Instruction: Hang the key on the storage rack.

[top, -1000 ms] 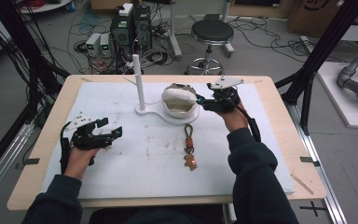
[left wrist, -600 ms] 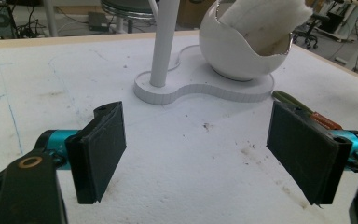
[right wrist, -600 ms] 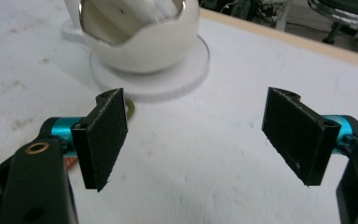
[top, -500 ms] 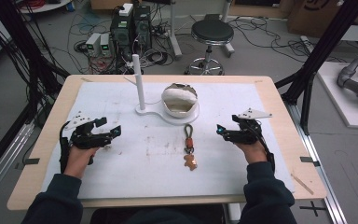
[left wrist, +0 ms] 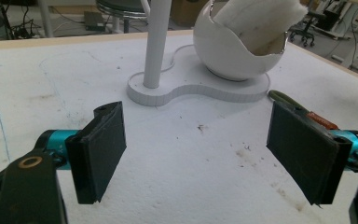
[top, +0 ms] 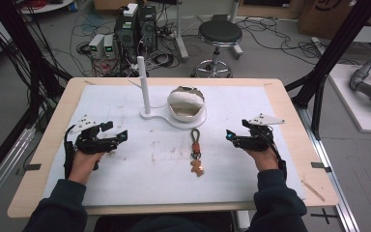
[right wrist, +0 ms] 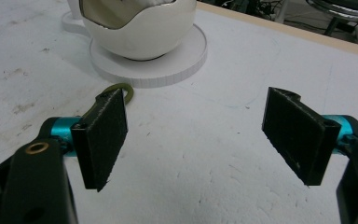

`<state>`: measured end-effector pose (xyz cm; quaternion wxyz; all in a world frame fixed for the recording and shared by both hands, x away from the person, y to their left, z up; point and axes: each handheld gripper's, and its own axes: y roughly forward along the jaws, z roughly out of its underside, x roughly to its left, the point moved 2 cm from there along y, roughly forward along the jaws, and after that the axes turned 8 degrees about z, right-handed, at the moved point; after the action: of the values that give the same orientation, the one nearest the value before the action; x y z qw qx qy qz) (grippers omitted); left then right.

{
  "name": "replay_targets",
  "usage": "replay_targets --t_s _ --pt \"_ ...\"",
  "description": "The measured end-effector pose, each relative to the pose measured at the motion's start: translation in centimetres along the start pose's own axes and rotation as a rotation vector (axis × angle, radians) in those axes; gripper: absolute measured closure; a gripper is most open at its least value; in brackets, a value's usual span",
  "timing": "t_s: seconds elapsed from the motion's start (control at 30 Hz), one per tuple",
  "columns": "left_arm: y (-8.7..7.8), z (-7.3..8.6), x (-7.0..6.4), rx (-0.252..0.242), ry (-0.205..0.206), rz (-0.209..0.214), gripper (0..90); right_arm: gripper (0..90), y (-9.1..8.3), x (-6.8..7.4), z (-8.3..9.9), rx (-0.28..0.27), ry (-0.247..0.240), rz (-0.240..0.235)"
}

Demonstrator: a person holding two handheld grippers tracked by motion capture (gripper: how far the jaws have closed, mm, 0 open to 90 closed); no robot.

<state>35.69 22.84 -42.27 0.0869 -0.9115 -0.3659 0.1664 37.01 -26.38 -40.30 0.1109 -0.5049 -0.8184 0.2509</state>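
The keychain with its olive-green ring, orange-brown strap and small tan charm lies flat on the white-covered table, between the two tools and just in front of the white egg-shaped holder with a pale cloth lining on its flat white base with an upright white post. Its long axis runs toward and away from the person — ring end toward the holder, charm end nearer the person.

The right gripper is, by my judgement, slightly the nearer; the keychain lies off its tip to the inner side. The left gripper sits farther off. Both have jaws spread wide, holding nothing.

The right gripper view shows the ring peeking past its left jaw; the left gripper view shows the strap behind its right jaw.
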Motion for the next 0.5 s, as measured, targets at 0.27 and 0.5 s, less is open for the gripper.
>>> replay_targets --t_s 0.27,0.5 --pt "-0.1 -0.1 -0.1 -0.004 0.007 -0.013 19.5 30.9 0.9 1.3 0.8 0.029 -0.003 -0.048" --pt "-0.2 -0.1 -0.2 -0.002 0.017 -0.022 19.6 48.9 1.7 3.8 1.1 0.064 -0.014 -0.132"
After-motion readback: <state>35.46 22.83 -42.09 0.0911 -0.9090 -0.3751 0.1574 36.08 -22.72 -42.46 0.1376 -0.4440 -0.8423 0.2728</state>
